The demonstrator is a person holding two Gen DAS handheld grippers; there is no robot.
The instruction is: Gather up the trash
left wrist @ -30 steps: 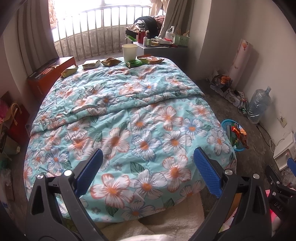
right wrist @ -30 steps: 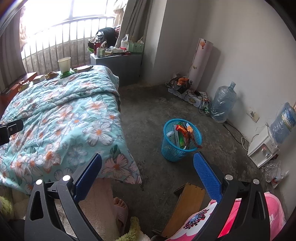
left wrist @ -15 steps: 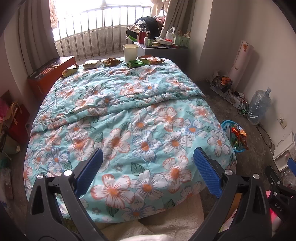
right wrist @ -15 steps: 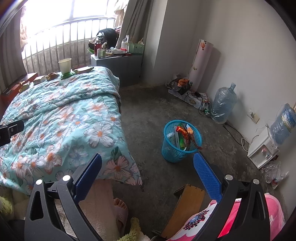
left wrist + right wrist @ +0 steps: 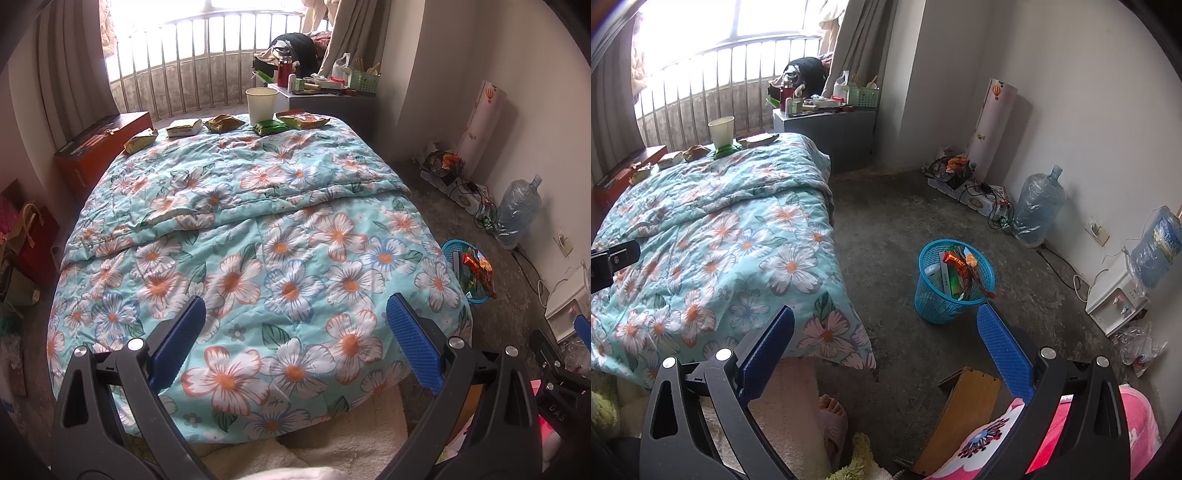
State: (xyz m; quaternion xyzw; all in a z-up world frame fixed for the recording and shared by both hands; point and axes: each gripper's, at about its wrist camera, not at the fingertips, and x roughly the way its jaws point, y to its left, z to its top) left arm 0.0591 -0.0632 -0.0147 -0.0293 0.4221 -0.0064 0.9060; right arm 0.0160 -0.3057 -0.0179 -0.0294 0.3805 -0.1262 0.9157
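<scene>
Left gripper, jaws spread wide with nothing between the blue pads, held over the near end of a bed covered by a floral quilt. Far ahead of this gripper, along the quilt's far edge, a row of trash: a paper cup standing upright, a green wrapper just in front of it, an orange-green packet to the right of the cup, a crumpled brown packet and a flat cream box to the left, and a yellow packet farthest left. Ahead and to the right of the left gripper, on the floor beside the bed, a blue mesh wastebasket, partly hidden by the quilt.

Right gripper, jaws likewise wide apart and empty, held above a bare concrete floor. The wastebasket stands just ahead, slightly right of centre between the fingers, already holding a red-orange wrapper and other packaging. The bed lies ahead to the left, the paper cup at its far end. Below the right gripper, a person's foot in a pink slipper. Against the wall ahead to the right, a large water bottle
</scene>
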